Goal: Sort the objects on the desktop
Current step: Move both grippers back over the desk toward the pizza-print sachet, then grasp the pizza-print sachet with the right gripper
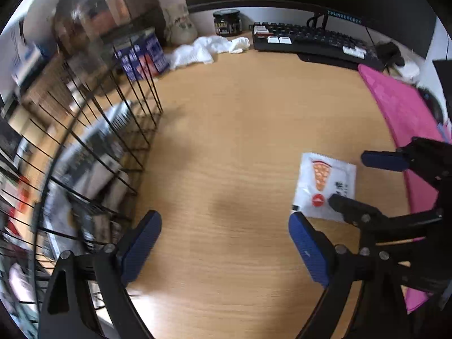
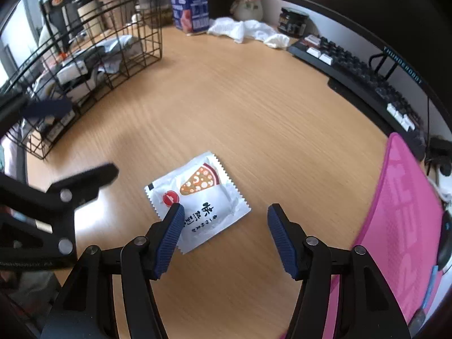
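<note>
A white sachet with a pizza-slice picture [image 2: 199, 202] lies flat on the wooden desk [image 2: 240, 107]. My right gripper [image 2: 224, 217] is open and hovers just over the sachet's near edge, empty. The sachet also shows in the left wrist view [image 1: 325, 186], right of my left gripper [image 1: 224, 226], which is open and empty above bare desk. The right gripper [image 1: 350, 178] enters that view from the right, around the sachet. A black wire basket [image 2: 93, 56] with several packets inside stands at the left; it also shows in the left wrist view [image 1: 93, 155].
A pink mat [image 2: 404, 226] lies at the right. A black keyboard [image 2: 356, 70] runs along the back right under a monitor. A blue tin [image 2: 190, 10], crumpled white tissue [image 2: 248, 32] and a dark jar [image 2: 292, 22] stand at the back.
</note>
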Tool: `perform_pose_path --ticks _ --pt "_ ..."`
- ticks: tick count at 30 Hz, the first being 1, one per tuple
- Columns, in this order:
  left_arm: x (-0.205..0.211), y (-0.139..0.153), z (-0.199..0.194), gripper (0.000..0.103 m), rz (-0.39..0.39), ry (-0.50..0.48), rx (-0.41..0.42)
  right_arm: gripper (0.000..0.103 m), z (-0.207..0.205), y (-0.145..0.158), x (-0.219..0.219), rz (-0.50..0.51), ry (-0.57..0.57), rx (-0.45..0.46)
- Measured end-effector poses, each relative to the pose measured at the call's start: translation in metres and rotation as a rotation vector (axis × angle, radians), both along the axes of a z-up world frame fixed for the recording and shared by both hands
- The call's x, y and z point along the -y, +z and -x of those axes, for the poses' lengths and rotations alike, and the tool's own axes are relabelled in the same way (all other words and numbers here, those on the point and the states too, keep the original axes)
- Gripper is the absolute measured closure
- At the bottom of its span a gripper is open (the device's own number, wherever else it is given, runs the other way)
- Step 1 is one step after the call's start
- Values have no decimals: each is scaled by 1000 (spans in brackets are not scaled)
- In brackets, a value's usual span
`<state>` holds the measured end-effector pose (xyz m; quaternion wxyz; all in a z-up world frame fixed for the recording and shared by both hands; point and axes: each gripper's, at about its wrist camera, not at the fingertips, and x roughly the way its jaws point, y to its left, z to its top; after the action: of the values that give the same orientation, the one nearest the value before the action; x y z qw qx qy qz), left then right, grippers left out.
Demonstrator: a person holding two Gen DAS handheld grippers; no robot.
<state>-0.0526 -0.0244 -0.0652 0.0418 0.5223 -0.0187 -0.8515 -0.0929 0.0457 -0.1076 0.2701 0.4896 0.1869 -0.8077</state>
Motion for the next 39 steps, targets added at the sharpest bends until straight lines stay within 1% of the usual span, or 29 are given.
perform_pose_path --ticks 3,5,7,11,14,17,20,22,23,24,27,28,30,32,34,35,36,39 --pt "3 -1 1 11 -50 -19 0 42 4 1 -1 17 1 -2" --pt "10 -5 1 11 -90 6 6 42 4 1 1 32 14 5" --pt "18 -11 -2 11 -152 40 19 42 3 2 3 50 30 0" --pt "30 -25 -12 12 -268 101 48 42 0 -2 13 36 63 -24" --pt "32 -26 -20 11 -255 131 28 42 -1 -2 19 40 86 -28" --pt "36 -27 -31 11 -267 190 6 42 -4 -3 26 45 120 -35" --pt "38 -27 -37 11 -254 225 -4 36 -5 -7 31 36 142 -43" --pt "39 -27 -38 11 -258 234 -10 32 -2 -9 33 57 150 -35" --pt "39 -27 -38 11 -255 235 -10 27 -2 -10 33 57 151 -36" --pt "39 -27 -38 11 -252 232 -9 26 0 -10 32 57 148 -34" --pt "38 -28 -36 11 -244 225 -6 27 2 -10 32 47 146 -21" --pt "37 -28 -35 11 -235 221 -4 29 2 -10 32 46 145 -17" --pt "34 -29 -34 11 -211 211 2 56 1 -6 31 48 142 -19" --pt "31 -29 -32 11 -203 198 6 60 1 -5 29 45 131 -5" --pt "31 -29 -32 11 -224 184 5 65 1 -3 27 52 125 8" --pt "31 -28 -32 11 -245 177 4 78 1 -2 25 57 118 10" --pt "32 -28 -32 11 -265 171 5 100 1 0 23 50 101 2" --pt "33 -27 -31 11 -292 173 6 100 1 1 19 16 77 -8"
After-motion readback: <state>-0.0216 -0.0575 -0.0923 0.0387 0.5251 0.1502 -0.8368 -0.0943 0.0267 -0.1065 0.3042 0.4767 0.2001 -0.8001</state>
